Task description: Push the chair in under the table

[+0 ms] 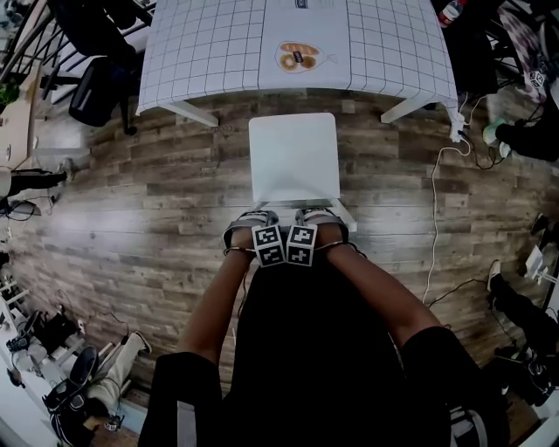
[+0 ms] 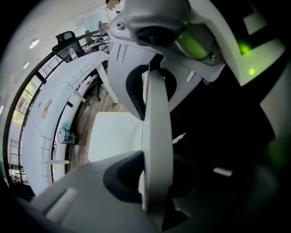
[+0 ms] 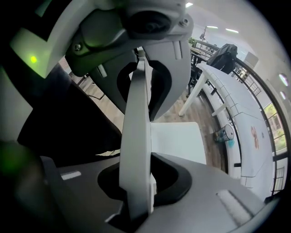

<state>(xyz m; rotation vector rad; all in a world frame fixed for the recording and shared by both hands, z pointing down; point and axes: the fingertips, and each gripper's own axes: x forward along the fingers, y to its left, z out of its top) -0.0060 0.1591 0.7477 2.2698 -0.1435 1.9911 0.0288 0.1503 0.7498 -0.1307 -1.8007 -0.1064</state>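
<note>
The left gripper (image 1: 251, 225) and right gripper (image 1: 320, 223) are each clamping the backrest (image 2: 157, 136) of the chair (image 1: 293, 159), which is standing just outside the table (image 1: 218, 52). Uneven pushing risks skewing it against a table leg (image 1: 194, 112).

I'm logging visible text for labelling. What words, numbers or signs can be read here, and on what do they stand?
No text can be read.
Print on the table: a picture; any lettering is too small to read.
Dark label at the table's far edge: blurred, unreadable.
Cubes: black-and-white square markers, no letters or numbers.
</note>
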